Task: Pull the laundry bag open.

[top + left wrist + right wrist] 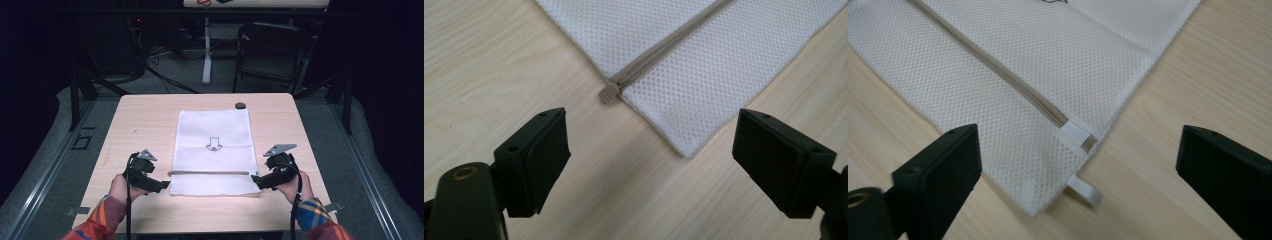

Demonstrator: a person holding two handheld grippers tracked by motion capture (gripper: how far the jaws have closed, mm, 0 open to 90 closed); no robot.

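A white mesh laundry bag [212, 150] lies flat on the wooden table [150, 115], a small black arrow print at its middle and a beige zipper [210, 173] running across near its front edge. My left gripper [162, 186] hovers open just off the bag's front left corner; the zipper's end tab [608, 93] lies on the wood ahead of its jaws. At the bag's front right corner my right gripper [255, 180] stands open too, over the corner mesh [1013, 130] with its white tab [1084, 189]. Nothing is between either pair of jaws.
A small dark round object [240, 105] rests near the table's far edge, behind the bag. Beyond the table stand a folding chair [272, 50] and a white table leg [207, 50] on a dim floor with cables. Bare wood surrounds the bag.
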